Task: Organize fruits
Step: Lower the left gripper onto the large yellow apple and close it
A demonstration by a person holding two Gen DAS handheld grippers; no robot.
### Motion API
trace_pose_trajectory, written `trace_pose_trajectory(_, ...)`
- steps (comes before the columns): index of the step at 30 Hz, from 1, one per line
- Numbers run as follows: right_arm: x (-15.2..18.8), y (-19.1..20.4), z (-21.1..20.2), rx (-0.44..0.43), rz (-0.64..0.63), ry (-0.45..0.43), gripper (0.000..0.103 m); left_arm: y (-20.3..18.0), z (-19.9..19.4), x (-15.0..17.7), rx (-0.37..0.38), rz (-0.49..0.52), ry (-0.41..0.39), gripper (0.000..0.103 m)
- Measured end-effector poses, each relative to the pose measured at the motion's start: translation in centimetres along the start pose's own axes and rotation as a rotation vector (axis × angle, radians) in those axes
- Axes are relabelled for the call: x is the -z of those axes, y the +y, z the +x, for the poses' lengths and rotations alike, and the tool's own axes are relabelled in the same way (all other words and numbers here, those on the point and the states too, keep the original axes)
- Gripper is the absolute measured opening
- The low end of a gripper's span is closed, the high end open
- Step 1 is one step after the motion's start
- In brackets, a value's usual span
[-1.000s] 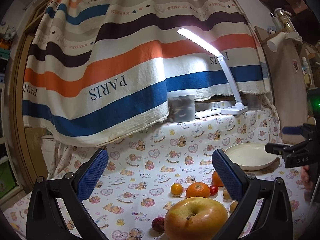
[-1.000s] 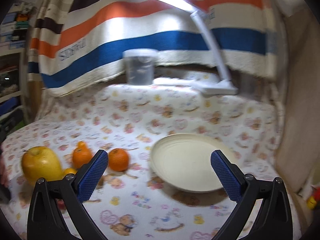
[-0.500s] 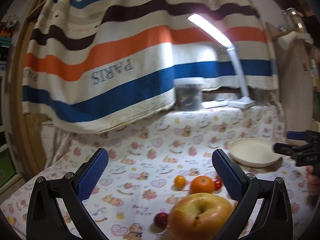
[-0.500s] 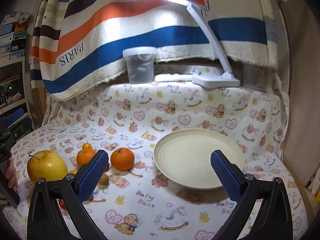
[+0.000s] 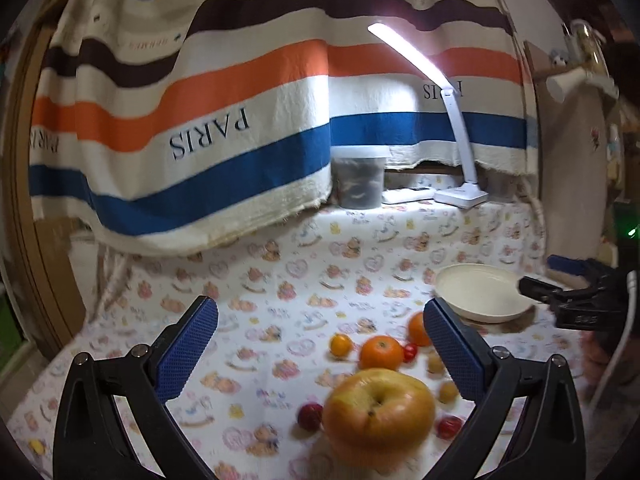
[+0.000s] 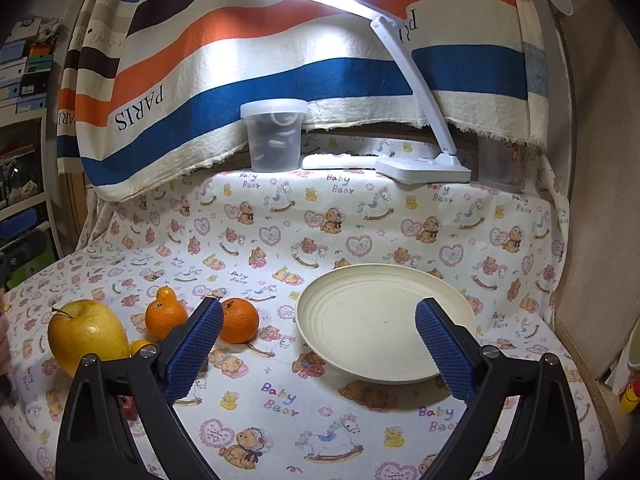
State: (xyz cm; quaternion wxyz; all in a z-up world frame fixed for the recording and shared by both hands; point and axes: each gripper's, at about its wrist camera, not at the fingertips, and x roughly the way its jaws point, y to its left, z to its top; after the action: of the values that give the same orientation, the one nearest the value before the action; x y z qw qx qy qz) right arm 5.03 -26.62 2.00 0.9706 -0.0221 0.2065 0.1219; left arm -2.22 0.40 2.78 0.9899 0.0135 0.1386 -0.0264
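Left gripper (image 5: 320,346) spread wide, empty, above a yellow apple (image 5: 378,408) at 6 o'clock. Beyond that, a tangerine (image 5: 381,353) and small red and yellow fruits scattered on the bear-print cloth (image 5: 280,272). Right gripper (image 6: 318,340) likewise gaping, empty, before the cream plate (image 6: 384,320) at centre; apple, two oranges (image 6: 239,320) off at 9 o'clock. Farther back at 12 o'clock, a lidded tub (image 6: 274,136), a lit desk lamp (image 6: 420,168) and a striped blanket (image 6: 280,64).
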Motion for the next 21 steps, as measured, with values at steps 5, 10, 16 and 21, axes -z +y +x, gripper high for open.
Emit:
trace_pose_trajectory(5, -0.4, -0.1, -1.4, -0.029, 0.021, -0.036, 0.102, -0.5, -0.2, 0.0, 0.002, 0.041, 0.120, 0.102)
trace_pose_trajectory(10, -0.5, 0.3, -1.9, -0.054, 0.020, -0.046, 0.102, -1.3, 1.0, 1.7, 0.119, 0.040, 0.313, 0.102)
trace_pose_trajectory(16, -0.1, 0.7, -1.5, -0.057, 0.006, -0.023, 0.102, -3.2, 2.1, 3.2, 0.158, 0.128, 0.373, 0.102)
trace_pose_trajectory(21, 0.0, 0.4, -1.2, -0.054, 0.020, -0.011, 0.102, -3.4, 4.8, 4.5, 0.169, 0.141, 0.459, 0.102)
